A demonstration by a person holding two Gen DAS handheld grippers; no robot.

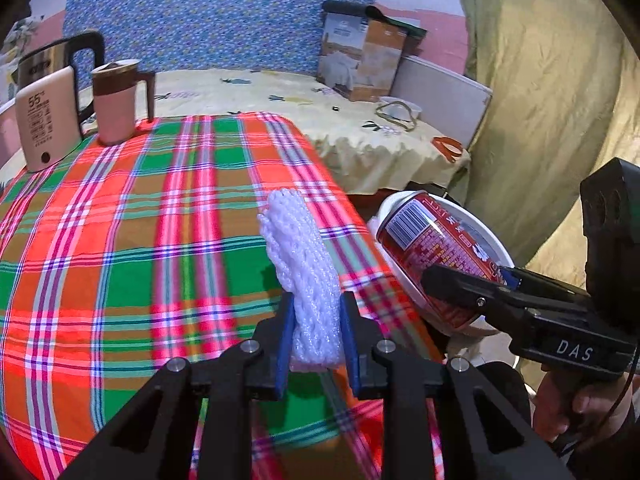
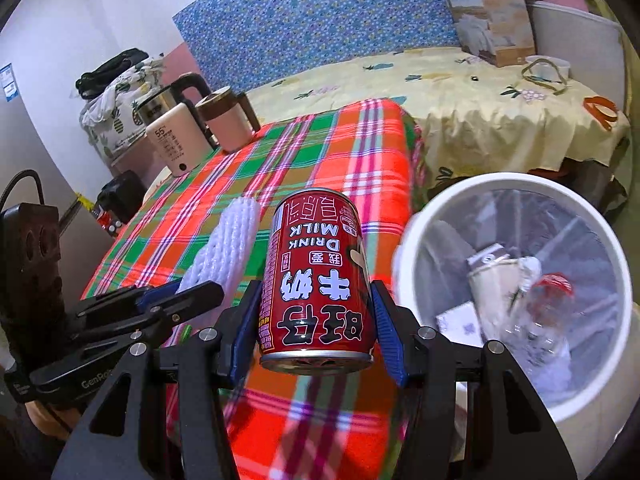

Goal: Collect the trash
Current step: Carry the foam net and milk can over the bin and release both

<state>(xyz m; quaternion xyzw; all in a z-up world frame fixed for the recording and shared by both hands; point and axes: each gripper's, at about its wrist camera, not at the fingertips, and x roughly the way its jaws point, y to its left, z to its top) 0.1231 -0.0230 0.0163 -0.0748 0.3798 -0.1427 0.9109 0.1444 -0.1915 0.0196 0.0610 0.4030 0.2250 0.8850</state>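
Observation:
A white foam net sleeve (image 1: 300, 256) stands up between the blue pads of my left gripper (image 1: 318, 308), which is shut on it above the plaid tablecloth (image 1: 120, 240). My right gripper (image 2: 316, 292) is shut on a red milk drink can (image 2: 316, 272), held upside down near the table's right edge. In the right wrist view the foam sleeve (image 2: 228, 248) and the left gripper (image 2: 192, 290) show just left of the can. To the right, beside the table, stands a white lined bin (image 2: 520, 180) holding a clear bottle (image 2: 548, 304) and cartons. The can (image 1: 432, 240) shows in front of the bin's rim (image 1: 496, 244).
At the table's far left corner stand a steel kettle (image 1: 60, 56), a beige device (image 1: 44, 120) and a pink lidded mug (image 1: 116, 100). Behind lies a surface under a yellow cloth (image 1: 360, 128) with a cardboard box (image 1: 360, 64). A black power strip (image 2: 32, 248) hangs left.

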